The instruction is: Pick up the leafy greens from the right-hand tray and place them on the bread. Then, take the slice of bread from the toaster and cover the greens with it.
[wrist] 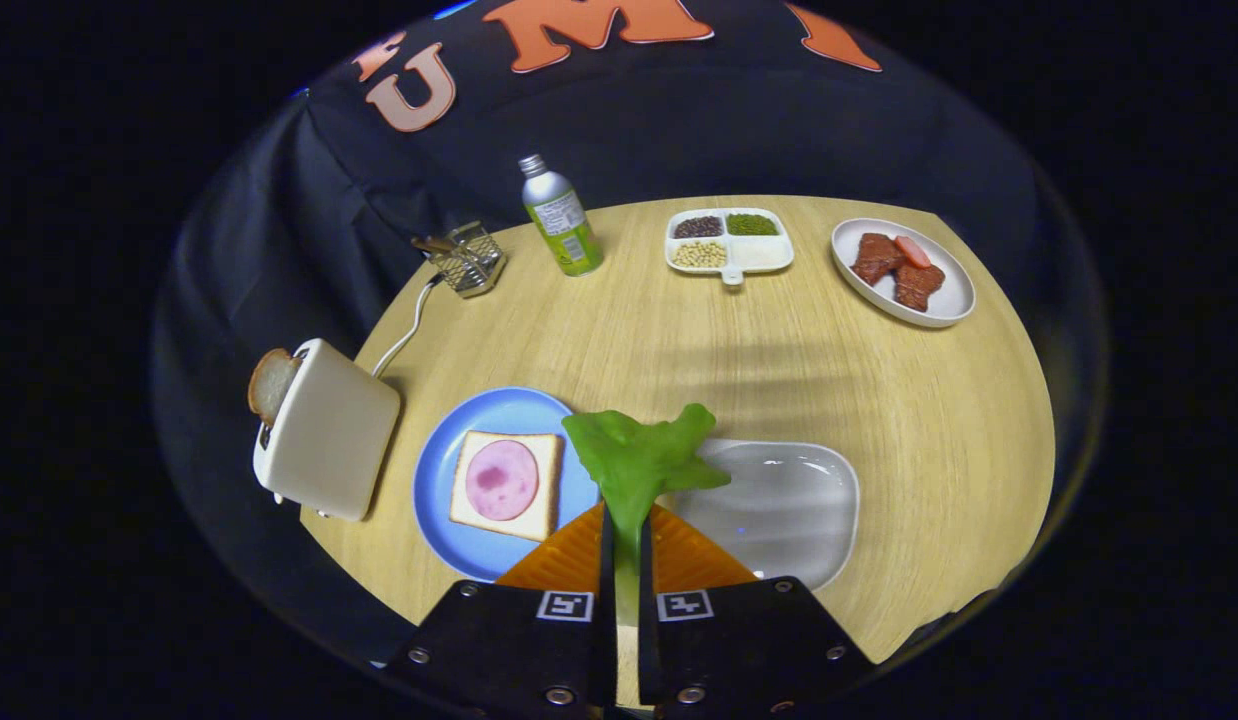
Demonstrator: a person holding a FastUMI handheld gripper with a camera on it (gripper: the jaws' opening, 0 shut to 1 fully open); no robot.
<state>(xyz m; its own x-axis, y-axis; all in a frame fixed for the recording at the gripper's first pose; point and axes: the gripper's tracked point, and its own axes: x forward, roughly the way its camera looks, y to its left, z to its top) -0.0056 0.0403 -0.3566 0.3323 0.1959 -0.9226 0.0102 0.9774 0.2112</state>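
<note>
The wooden table (pixel 779 380) spans mid-frame. Lower left, the blue plate (pixel 449 450) carries ham-topped bread (pixel 506 484). At bottom centre the gripper (pixel 626 560) clenches the leafy greens (pixel 639 460); best carry them left, centre over the bread, lower gently, then release.

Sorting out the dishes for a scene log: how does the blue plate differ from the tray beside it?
The blue plate is round; the tray is a pale, rounded rectangle. The blue plate carries bread topped with a pink ham slice; the tray shows nothing lying in it. The plate lies next to the toaster, the tray on its far side. Both rest flat on the wooden table, just beyond the gripper, shut on the leafy greens.
</note>
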